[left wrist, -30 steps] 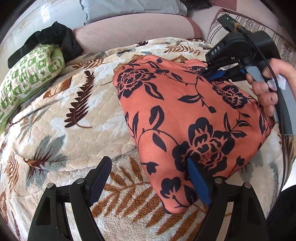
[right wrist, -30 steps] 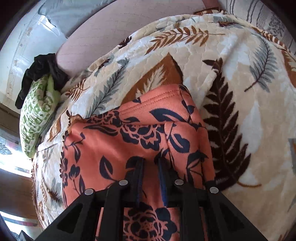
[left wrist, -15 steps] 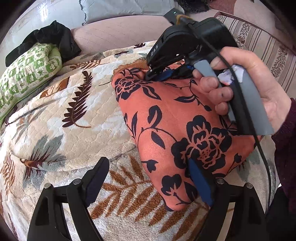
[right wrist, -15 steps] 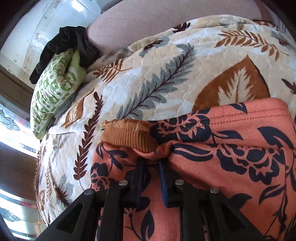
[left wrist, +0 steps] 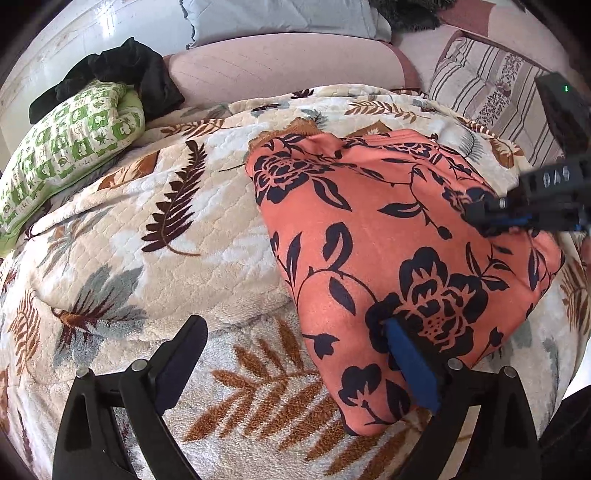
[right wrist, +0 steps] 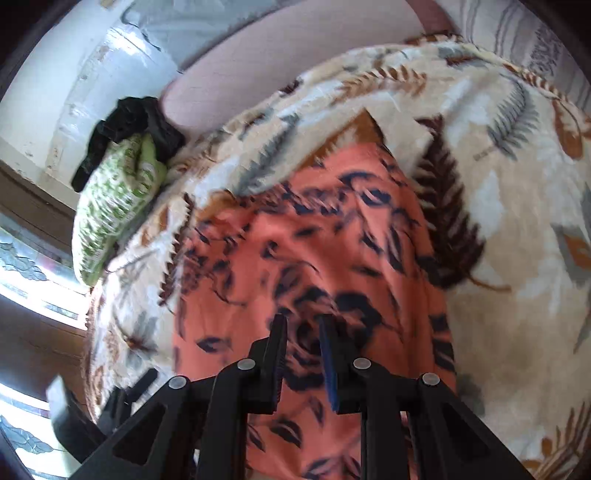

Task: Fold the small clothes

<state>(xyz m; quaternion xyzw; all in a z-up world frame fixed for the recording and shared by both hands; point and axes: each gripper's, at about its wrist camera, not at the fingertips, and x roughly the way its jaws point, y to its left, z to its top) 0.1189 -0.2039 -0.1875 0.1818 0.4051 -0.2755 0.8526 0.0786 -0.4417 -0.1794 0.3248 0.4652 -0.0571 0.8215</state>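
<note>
While the folded orange garment lies on the bed blanket, its long axis running from 11 to 5 o'clock, the left gripper is nearer, with jaws that have just opened wide and one finger resting on the near corner; the right gripper has its jaws almost together, gripping nothing.

My left view is bright & sharp, w/ glare on the wall. My right view is all blurry. Edges bend round, corners go black. Window glows white.
</note>
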